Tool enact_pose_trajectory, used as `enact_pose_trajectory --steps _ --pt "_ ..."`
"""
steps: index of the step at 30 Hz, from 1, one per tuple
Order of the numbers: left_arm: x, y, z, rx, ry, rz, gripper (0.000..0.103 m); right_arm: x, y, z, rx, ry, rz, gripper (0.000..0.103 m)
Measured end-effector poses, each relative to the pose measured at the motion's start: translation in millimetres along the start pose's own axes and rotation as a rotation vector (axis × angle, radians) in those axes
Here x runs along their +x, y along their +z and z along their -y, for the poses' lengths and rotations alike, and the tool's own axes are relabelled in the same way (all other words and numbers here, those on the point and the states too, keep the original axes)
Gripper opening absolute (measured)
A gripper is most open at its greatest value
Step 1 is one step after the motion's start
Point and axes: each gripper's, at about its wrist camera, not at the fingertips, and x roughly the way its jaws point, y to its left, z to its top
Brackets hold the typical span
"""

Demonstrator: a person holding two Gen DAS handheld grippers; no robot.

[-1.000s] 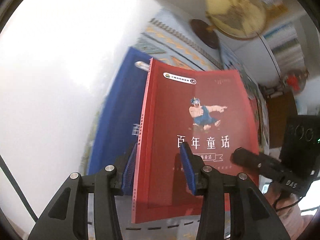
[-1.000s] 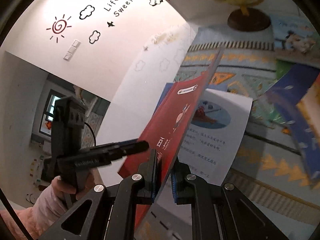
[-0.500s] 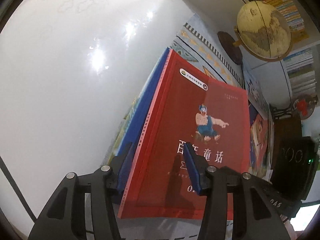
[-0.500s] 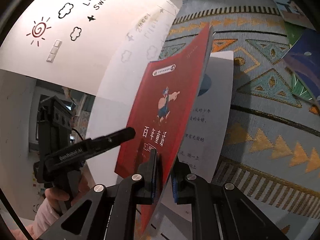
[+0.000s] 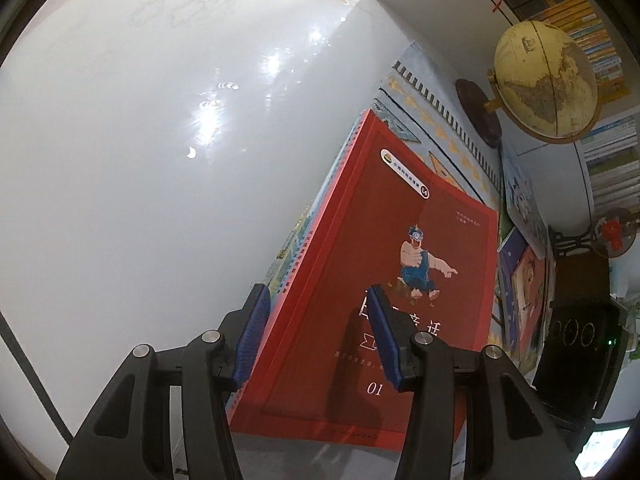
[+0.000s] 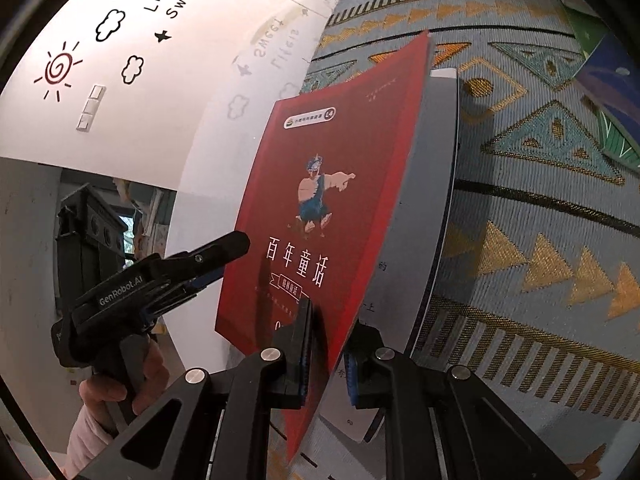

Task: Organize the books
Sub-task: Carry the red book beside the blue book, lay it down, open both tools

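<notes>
A thin red paperback book (image 6: 320,208) with a cartoon figure on its cover has been tilted down from a steeper angle a second ago and now lies low over the patterned woven cloth (image 6: 540,200). Its cover edge is pinched by the right gripper (image 6: 326,364) at six o'clock. The left gripper (image 5: 316,332) is held spread, its pads astride the spine corner (no pressing is evident). Beneath, a blue-edged book's spine (image 5: 298,236) is glimpsed at nine o'clock. Stacking is judged nearly done; release remains.
</notes>
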Motion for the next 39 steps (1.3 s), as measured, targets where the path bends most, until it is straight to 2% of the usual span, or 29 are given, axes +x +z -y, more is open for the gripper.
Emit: enact_pose_trajectory --steps 5,8,10,12,14,19,24,27,31,36,39 --pt "3 2 5 0.008 0.040 -0.004 0.049 0 1 8 0.025 0.008 -0.008 0.017" --pt "4 2 10 0.023 0.117 -0.009 0.049 -3 3 11 0.034 0.015 -0.015 0.019" --pt "-1 0 13 0.043 0.201 0.014 0.049 -11 4 12 0.040 0.000 -0.015 0.019" --pt "-9 -2 18 0.062 0.241 0.041 0.049 -26 4 16 0.055 -0.052 0.011 0.019" --pt "-15 -3 22 0.077 0.244 0.048 0.049 -44 4 25 0.082 -0.076 0.058 0.019" --pt "-33 -13 46 0.142 0.273 0.069 0.049 -91 5 49 0.135 -0.063 0.129 0.019" --pt "-55 -31 91 0.225 0.200 0.100 0.052 -157 -16 70 0.150 -0.017 0.217 0.019" --pt "-59 -42 123 0.285 0.157 0.108 0.052 -197 -29 79 0.168 -0.054 0.283 0.019" --pt "-53 -54 163 0.357 0.093 0.079 0.052 -247 -60 107 0.215 -0.122 0.369 0.019" --pt "-39 -78 210 0.466 0.042 0.032 0.052 -289 -110 151 0.355 -0.129 0.461 0.019" --pt "-31 -91 227 0.509 0.016 0.002 0.053 -298 -137 169 0.433 -0.132 0.494 0.019"
